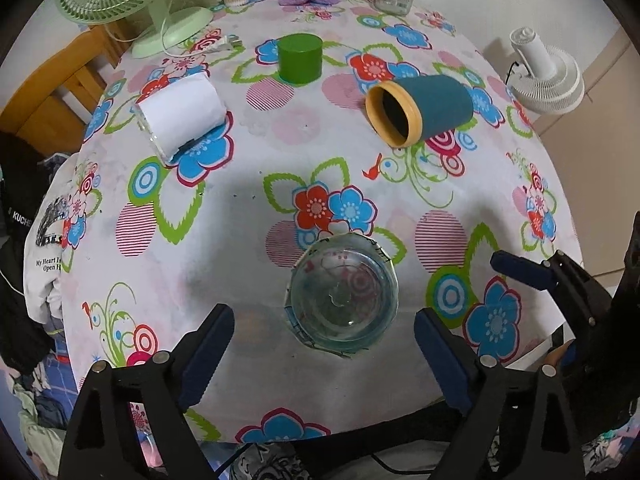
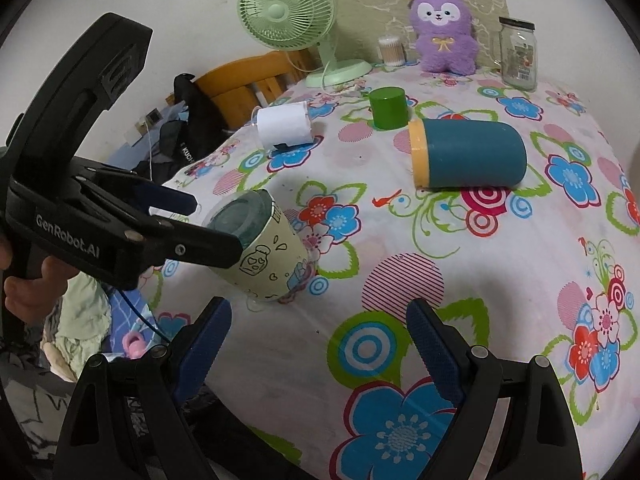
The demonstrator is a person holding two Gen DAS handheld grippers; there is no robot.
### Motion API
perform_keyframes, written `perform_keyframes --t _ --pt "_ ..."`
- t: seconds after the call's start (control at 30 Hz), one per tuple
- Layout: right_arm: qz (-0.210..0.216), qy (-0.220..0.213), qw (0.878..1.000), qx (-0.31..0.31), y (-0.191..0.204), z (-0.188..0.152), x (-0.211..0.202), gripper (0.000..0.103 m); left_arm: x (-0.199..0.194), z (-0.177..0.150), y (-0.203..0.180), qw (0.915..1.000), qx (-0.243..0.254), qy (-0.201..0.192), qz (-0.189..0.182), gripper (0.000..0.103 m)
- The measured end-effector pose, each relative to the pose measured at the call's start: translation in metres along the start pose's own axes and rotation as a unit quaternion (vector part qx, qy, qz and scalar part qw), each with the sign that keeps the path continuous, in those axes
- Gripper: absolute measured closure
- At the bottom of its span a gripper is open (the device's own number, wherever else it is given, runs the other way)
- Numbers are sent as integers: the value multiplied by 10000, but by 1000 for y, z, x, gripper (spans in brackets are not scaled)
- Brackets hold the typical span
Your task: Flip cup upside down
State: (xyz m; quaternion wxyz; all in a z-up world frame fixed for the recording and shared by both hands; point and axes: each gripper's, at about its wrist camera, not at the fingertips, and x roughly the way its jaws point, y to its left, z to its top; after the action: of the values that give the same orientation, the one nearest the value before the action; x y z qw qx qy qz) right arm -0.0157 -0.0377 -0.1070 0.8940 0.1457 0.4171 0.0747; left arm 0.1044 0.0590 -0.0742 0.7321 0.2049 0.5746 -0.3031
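The glass cup [image 2: 260,248], wrapped in a pale green paper sleeve with line drawings, was found near the table's front left edge. In the right wrist view it was seen tilted, its long axis leaning toward the left gripper [image 2: 208,224], the clear round end facing up and left. In the left wrist view the same cup [image 1: 343,298] was looked into end-on, its thick transparent glass showing the cloth beneath.

The left gripper's jaws were recorded as spread apart, one blue ribbed finger on each side of the cup; contact could not be confirmed. The right gripper [image 2: 318,344] was observed with jaws released, holding nothing, over the front of the table.

The table [image 2: 400,240] was covered with a floral cloth. A teal cup with yellow rim [image 2: 468,154] and a white-sleeved glass [image 2: 282,124] were lying on their sides farther back, well apart from the cup. A green cylinder [image 2: 387,107] was standing behind them. Open cloth was noted between these items.
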Motion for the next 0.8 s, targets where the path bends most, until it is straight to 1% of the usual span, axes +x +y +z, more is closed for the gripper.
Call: perform_keyframes --t 0.1,0.27,0.4,0.53,0.6,0.67,0.8 --pt "10 -29 10000 -60 5 3 -2 12 -5 0 2 9999 -50 -93 -11 5" --pt "4 -96 9998 -166 14 9 -5 12 -16 -3 7 9996 -106 -273 -48 4" --pt "-58 -185 9997 -180 19 13 -8 12 -29 -7 12 9981 -224 -581 -33 2" --pt "-430 -342 9983 -205 25 19 -14 12 -45 -14 21 9934 -387 -1079 -23 1" --pt "-578 -422 9970 -283 28 23 -18 12 -49 -17 24 9915 -421 -1234 24 1" --pt "-687 -514 9958 -318 33 26 -22 12 -53 -21 25 9899 -426 -1349 38 1" --pt "-773 -742 9936 -365 41 30 -32 12 -63 -27 23 9852 -387 -1667 119 1"
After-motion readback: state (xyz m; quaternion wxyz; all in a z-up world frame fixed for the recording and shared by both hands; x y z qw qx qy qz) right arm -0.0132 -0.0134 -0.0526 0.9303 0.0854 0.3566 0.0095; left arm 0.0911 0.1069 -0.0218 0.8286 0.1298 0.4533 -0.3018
